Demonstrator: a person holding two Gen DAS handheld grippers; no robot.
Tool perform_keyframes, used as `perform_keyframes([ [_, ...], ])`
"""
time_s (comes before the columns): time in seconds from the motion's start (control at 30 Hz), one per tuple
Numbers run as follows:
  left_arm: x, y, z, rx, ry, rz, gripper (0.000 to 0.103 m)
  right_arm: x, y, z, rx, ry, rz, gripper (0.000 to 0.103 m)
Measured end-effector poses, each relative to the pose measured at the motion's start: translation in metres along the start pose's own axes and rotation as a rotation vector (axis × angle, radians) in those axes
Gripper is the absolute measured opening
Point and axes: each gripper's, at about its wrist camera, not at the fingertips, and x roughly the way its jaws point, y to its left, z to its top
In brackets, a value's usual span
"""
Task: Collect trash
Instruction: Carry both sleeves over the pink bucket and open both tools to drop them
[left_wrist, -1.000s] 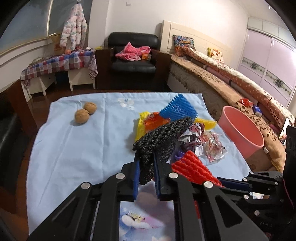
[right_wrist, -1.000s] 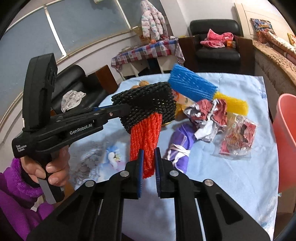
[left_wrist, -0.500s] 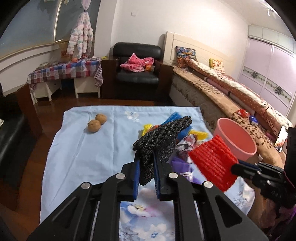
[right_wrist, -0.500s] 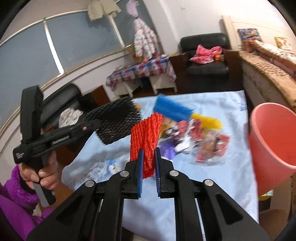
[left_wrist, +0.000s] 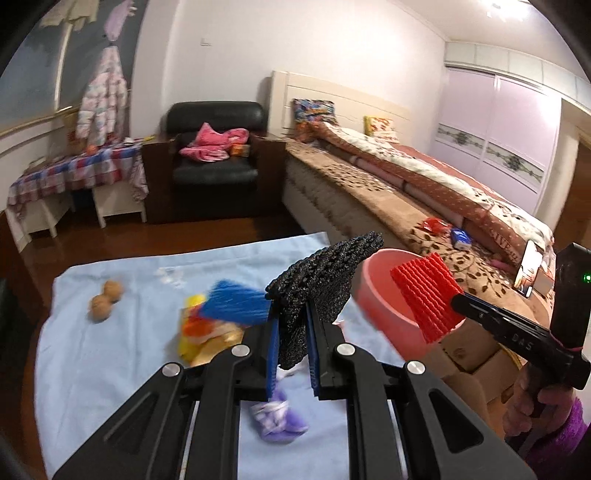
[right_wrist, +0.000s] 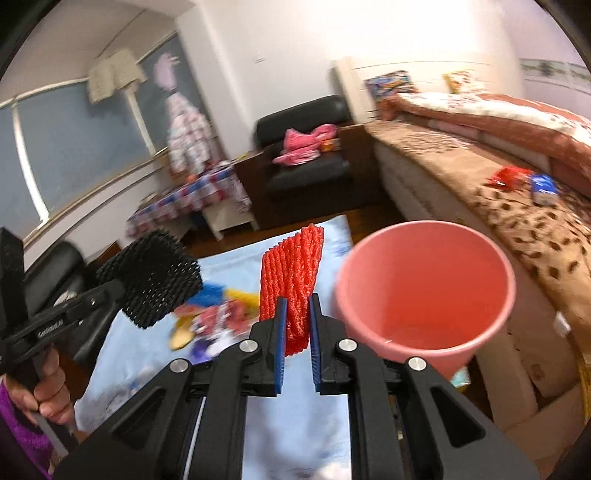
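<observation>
My left gripper (left_wrist: 291, 332) is shut on a black foam net (left_wrist: 321, 277) and holds it in the air above the table. My right gripper (right_wrist: 297, 325) is shut on a red foam net (right_wrist: 290, 277), held up beside the rim of the pink bucket (right_wrist: 424, 280). In the left wrist view the red net (left_wrist: 424, 291) hangs in front of the bucket (left_wrist: 380, 295). The black net also shows at left in the right wrist view (right_wrist: 155, 277). A blue foam net (left_wrist: 236, 302), yellow-orange wrappers (left_wrist: 199, 332) and a purple wrapper (left_wrist: 277, 421) lie on the blue tablecloth (left_wrist: 110, 369).
Two walnuts (left_wrist: 105, 301) lie at the cloth's far left. The bed (left_wrist: 424, 192) runs along the right, just behind the bucket. A black armchair (left_wrist: 216, 155) and a checked side table (left_wrist: 74, 173) stand beyond the table. Cardboard boxes (left_wrist: 469, 343) sit under the bucket.
Both grippers rose and swung right toward the pink bucket with their nets still held. The red net now hangs by the bucket rim; the trash pile fell behind at the left.
</observation>
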Motion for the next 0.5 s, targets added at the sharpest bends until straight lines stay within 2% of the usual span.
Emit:
perform_keyframes([
  [0.27,0.07,-0.063,0.019,0.08,0.061,-0.087,0.012,0.004,-0.052,0.008,0.048,-0.043,-0.147,0.012],
  [0.5,0.123,-0.11,0.026,0.126,0.107,-0.167,0.013,0.02,-0.085,0.009,0.081,-0.022,-0.196,0.012],
])
